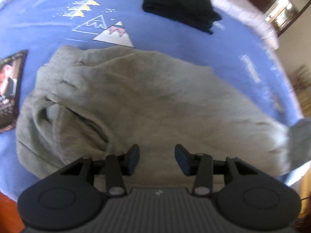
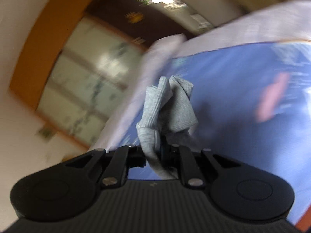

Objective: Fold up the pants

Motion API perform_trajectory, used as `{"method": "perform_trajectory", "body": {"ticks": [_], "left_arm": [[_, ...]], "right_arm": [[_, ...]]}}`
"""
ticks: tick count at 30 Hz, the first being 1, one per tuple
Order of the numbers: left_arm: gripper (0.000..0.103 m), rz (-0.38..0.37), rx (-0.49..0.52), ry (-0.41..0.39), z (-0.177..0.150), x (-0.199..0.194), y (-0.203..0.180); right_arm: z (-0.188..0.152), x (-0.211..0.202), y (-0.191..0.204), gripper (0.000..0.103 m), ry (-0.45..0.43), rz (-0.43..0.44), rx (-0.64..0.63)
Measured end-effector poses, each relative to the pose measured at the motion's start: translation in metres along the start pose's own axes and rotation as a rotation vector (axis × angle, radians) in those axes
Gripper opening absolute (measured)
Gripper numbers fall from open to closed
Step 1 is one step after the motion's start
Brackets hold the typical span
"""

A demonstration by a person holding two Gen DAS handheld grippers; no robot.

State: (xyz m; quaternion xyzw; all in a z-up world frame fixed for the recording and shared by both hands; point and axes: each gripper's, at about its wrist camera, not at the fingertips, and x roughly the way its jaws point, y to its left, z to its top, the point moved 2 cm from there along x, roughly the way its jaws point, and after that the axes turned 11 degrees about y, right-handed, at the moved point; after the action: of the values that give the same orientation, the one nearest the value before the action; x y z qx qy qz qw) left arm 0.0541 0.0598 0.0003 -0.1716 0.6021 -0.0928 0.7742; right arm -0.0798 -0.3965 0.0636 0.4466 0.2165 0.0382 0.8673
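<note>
Hovering the left tool (image 1: 157, 157) released over the near edge of the pants (image 1: 136, 101), pinching nothing, pointing steeply down at the cloth; probably standing by to steady or take this end while the other hand is carrying

Clenching the right tool (image 2: 161, 153) on the ribbed cuff (image 2: 171, 104), bunching the grey knit up past the pads and lifting it clear of the bed (image 2: 243, 106); gripping the leg end this way, seemingly for swinging it over onto the body of the garment and halving the length. Blurring heavily in this view, so not showing how much leg is trailing below

Leaving the rest of the pants spread flat on the bed just beyond the left tool, waistband end to the left and rumpled with a fold gaping open, leg end running off to the right and rising there; lying flat like this, giving the fold a base to land on. Judging the fold as only beginning, with no layer laid over yet

Resting beside the waistband on the left, a booklet (image 1: 9, 89), touching the cloth or just beside it, cannot tell which. Sitting well apart at the far side, a black garment (image 1: 178, 9) already folded, likely parked out of the working area. Edging the far side of the bed, a pale blanket (image 1: 248, 13)
</note>
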Motion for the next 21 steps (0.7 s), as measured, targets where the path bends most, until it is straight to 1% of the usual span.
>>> {"method": "perform_trajectory", "body": {"ticks": [2, 4, 6, 8, 9, 10, 11, 12, 13, 14, 16, 17, 19, 21], "left_arm": [[0.042, -0.042, 0.006, -0.013, -0.002, -0.005, -0.001], [0.043, -0.060, 0.020, -0.021, -0.004, -0.008, -0.003], [0.043, -0.074, 0.024, -0.016, -0.006, -0.007, -0.002], [0.043, -0.091, 0.013, -0.001, -0.008, -0.005, 0.001], [0.043, -0.099, 0.008, 0.004, -0.010, -0.004, 0.002], [0.044, -0.105, 0.005, 0.008, -0.010, -0.003, 0.003], [0.044, -0.111, 0.002, 0.011, -0.011, -0.002, 0.004], [0.044, -0.118, -0.001, 0.015, -0.011, -0.002, 0.005], [0.044, -0.122, -0.002, 0.017, -0.010, -0.001, 0.006], [0.045, -0.125, 0.001, 0.018, -0.010, -0.002, 0.005], [0.045, -0.132, 0.016, 0.016, -0.005, -0.003, 0.000], [0.045, -0.138, 0.026, 0.016, -0.002, -0.004, -0.004], [0.045, -0.152, 0.054, 0.023, 0.005, -0.002, -0.017], [0.045, -0.165, 0.099, 0.030, 0.012, 0.002, -0.037]], "right_arm": [[-0.022, 0.020, 0.034, 0.015, 0.069, 0.002, -0.104], [-0.050, 0.044, 0.061, 0.015, 0.148, -0.004, -0.201], [-0.083, 0.072, 0.088, 0.015, 0.236, -0.054, -0.343], [-0.113, 0.096, 0.105, 0.016, 0.322, -0.078, -0.457], [-0.128, 0.108, 0.112, 0.019, 0.366, -0.088, -0.503], [-0.140, 0.118, 0.116, 0.027, 0.401, -0.103, -0.542], [-0.153, 0.130, 0.120, 0.051, 0.462, -0.111, -0.586], [-0.165, 0.141, 0.122, 0.065, 0.559, -0.102, -0.617], [-0.171, 0.146, 0.124, 0.073, 0.626, -0.082, -0.632], [-0.178, 0.141, 0.131, 0.074, 0.642, -0.056, -0.657], [-0.177, 0.127, 0.143, 0.073, 0.613, 0.004, -0.696], [-0.172, 0.117, 0.144, 0.073, 0.598, 0.046, -0.674], [-0.156, 0.105, 0.144, 0.073, 0.556, 0.106, -0.589], [-0.143, 0.095, 0.135, 0.072, 0.515, 0.125, -0.503]]}}
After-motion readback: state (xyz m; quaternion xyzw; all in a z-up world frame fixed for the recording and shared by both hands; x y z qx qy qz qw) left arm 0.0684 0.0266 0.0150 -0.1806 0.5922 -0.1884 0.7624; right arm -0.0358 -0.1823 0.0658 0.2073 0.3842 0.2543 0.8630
